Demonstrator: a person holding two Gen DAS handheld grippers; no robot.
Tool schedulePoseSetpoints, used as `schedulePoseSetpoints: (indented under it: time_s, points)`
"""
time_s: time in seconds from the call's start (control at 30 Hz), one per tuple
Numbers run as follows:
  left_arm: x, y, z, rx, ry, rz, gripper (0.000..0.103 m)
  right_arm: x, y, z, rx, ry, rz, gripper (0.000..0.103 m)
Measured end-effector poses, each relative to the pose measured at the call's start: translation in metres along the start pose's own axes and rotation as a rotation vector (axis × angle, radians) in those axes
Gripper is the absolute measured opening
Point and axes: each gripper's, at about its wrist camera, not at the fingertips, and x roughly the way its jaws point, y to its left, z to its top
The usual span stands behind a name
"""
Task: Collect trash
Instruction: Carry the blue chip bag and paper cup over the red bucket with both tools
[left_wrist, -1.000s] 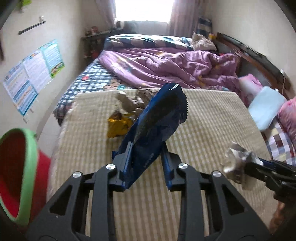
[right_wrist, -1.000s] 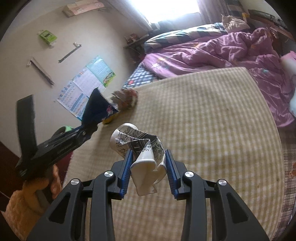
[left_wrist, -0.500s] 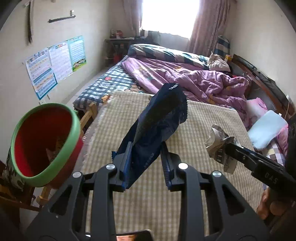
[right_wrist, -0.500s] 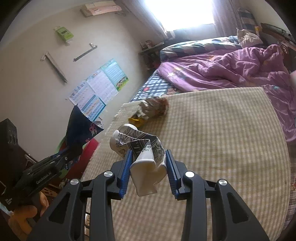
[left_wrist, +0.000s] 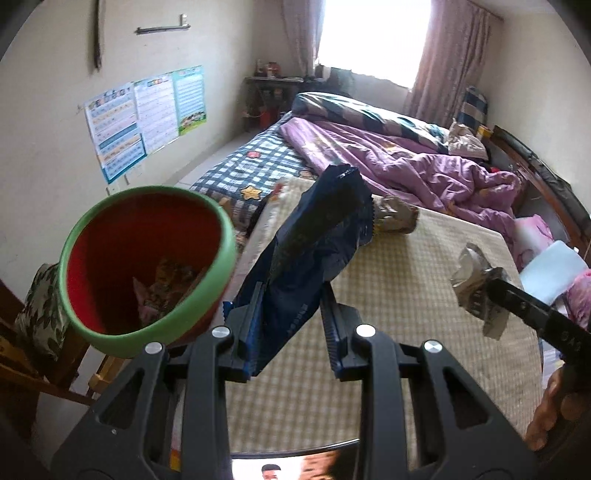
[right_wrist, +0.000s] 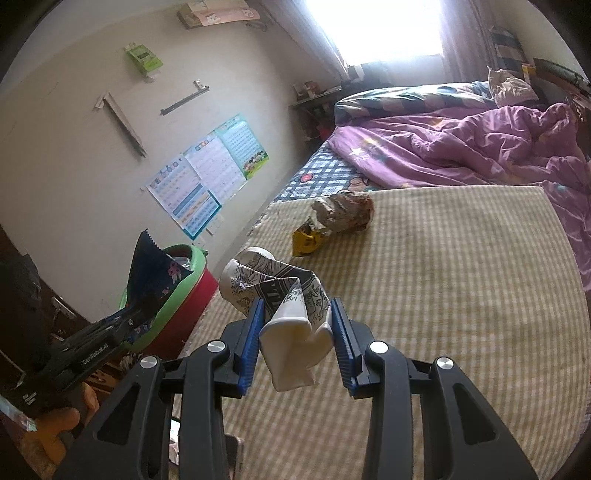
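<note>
L gripper (left_wrist: 291, 328) is clamped on a dark blue snack bag (left_wrist: 317, 236), held upright just beside the red bin w/ green rim (left_wrist: 147, 269), prob. so it can drop in. R gripper (right_wrist: 297, 339) is pinched on a crushed paper cup (right_wrist: 280, 295), over the checked mat (right_wrist: 461, 295), waiting its turn. More trash on the mat: a crumpled wrapper (right_wrist: 345, 212) & yellow packet (right_wrist: 306, 240). Bin already has scraps; the rim sits btw bag & opening.
</note>
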Motion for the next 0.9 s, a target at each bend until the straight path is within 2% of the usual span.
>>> schedulePoseSetpoints:
  time_s: [0.23,0.9]
  points:
    - [0.001,0.026,-0.001,-0.012,0.001,0.022,0.028,0.011,0.021,-0.001,-0.018,0.006,-0.003,0.035]
    - [0.0,0.075,0.0,-0.006,0.006,-0.027,0.028,0.034,0.076,-0.012,-0.022,0.004,-0.027,0.035]
